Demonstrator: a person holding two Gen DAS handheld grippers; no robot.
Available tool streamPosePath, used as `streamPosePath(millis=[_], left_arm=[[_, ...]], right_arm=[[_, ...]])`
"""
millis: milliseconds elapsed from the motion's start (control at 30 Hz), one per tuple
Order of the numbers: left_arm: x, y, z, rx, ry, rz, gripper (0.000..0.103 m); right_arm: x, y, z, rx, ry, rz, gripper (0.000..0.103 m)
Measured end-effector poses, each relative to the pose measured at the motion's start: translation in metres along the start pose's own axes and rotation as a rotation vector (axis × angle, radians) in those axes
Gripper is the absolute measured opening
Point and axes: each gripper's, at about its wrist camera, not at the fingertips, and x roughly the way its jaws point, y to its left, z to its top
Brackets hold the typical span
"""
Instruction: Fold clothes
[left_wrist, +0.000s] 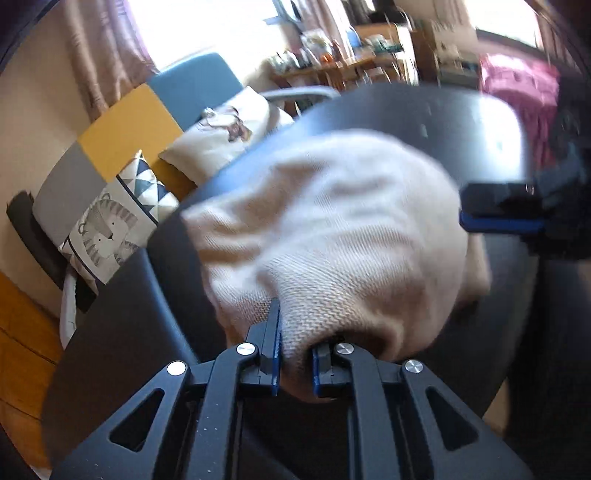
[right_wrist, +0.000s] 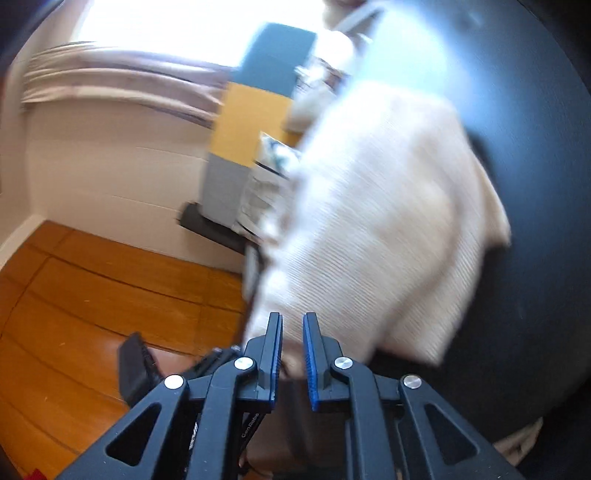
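From the left wrist, the left gripper (left_wrist: 295, 347) is clamped on a bunched fold of the cream knitted garment (left_wrist: 332, 229), with the cloth pinched between its two blue-lined fingers (left_wrist: 275, 354). The garment swells up and away from the jaws as a rounded, puffed mass and spreads over the dark round table (left_wrist: 443, 110). At the right edge of this view the right gripper (left_wrist: 480, 214) reaches in sideways, its tips just at the far edge of the cloth; motion blur hides whether it touches. The knit is pale cream with a fine ribbed weave, sharp near the jaws and smeared further out. Behind the table stands a seat in grey, yellow and blue panels (left_wrist: 122, 125) bearing a cushion with cartoon cats (left_wrist: 110, 229).

From the right wrist, the right gripper (right_wrist: 293, 354) has its jaws narrowly parted. A small bit of cloth shows low between them, but the pads do not appear to press on it. The garment (right_wrist: 388, 221) lies just ahead and to the right of the tips, draped over the table (right_wrist: 535, 147), with one edge reaching past the rim. It looks white-cream, ribbed and heavily blurred. To the left lies a wooden floor (right_wrist: 92, 295).
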Motion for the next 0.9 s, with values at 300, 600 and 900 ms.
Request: streamPosePath(millis=[300,600,900], left_arm=[[-0.047,0.037,0.043,-0.146,-0.093,-0.087,0.011],[-0.110,0.067,0.074,-0.252,-0.238,-0.147,0.010],[-0.142,0.087,0.087,-0.287,-0.309,-0.178,0.008]], right_arm=[[0.060,0.044,0.007,0.026,0.004,-0.174,0.028],[0.097,0.035,0.007,-0.023,0.094,-0.202,0.028],[0.120,0.043,0.018,0.076,0.106,-0.005,0.031]])
